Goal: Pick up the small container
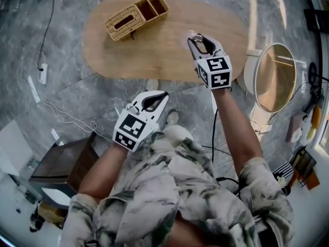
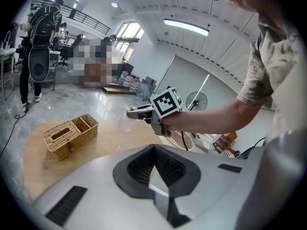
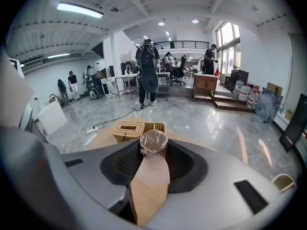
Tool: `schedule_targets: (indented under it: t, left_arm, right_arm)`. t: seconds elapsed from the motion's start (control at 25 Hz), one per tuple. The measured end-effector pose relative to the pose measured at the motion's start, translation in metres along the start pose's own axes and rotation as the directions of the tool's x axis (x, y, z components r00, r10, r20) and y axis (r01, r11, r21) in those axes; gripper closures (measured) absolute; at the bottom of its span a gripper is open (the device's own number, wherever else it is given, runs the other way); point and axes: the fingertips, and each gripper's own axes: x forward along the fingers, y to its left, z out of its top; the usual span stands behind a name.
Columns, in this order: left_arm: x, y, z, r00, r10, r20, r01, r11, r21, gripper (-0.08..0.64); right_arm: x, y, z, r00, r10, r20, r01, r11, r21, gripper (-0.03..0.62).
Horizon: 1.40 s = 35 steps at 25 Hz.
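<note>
The small container (image 3: 153,142) sits pinched at the very tip of the right claw (image 1: 197,40), whose jaws stand partly apart and press on its two sides. It is a short, round, clear tub. In the right gripper view one of its flat round faces is turned back toward the camera, so its short axis runs roughly along the jaws. I cannot tell whether that face is the top or the bottom. What it holds cannot be made out through the clear wall. It is held out over the right end of the oval wooden worktop (image 1: 154,50), though whether it is clear of the surface cannot be seen.

Well apart from it, at the far left of the worktop, lies a long wicker basket (image 1: 136,15). It has a slotted covered section and two open compartments at one end, their insides in shadow.

The left claw (image 1: 160,95) is held back near the person's body, short of the worktop's near edge. Its jaws are closed together with nothing between them.
</note>
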Motion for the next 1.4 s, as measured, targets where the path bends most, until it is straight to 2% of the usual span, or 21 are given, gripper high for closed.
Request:
schedule_targets:
  t: [0.36, 0.8, 1.12, 1.4]
  left_arm:
    - [-0.018, -0.030, 0.007, 1.000, -0.008, 0.002, 0.008, 0.999, 0.051, 0.538]
    - [-0.038, -0.076, -0.006, 1.000, -0.011, -0.016, 0.013, 0.997, 0.077, 0.538]
    - [-0.042, -0.100, -0.006, 1.000, -0.016, -0.020, 0.018, 0.994, 0.103, 0.538]
    - [-0.040, -0.113, -0.004, 0.999, -0.026, -0.018, 0.028, 0.992, 0.119, 0.538]
  right_arm:
    - [-0.056, 0.015, 0.036, 0.999, 0.030, 0.028, -0.029, 0.999, -0.014, 0.433]
    - [-0.139, 0.038, 0.071, 0.995, 0.075, 0.063, -0.072, 0.996, -0.045, 0.433]
    - [-0.192, 0.053, 0.086, 0.990, 0.104, 0.091, -0.099, 0.993, -0.057, 0.433]
    - [-0.216, 0.057, 0.090, 0.989, 0.104, 0.105, -0.098, 0.993, -0.065, 0.433]
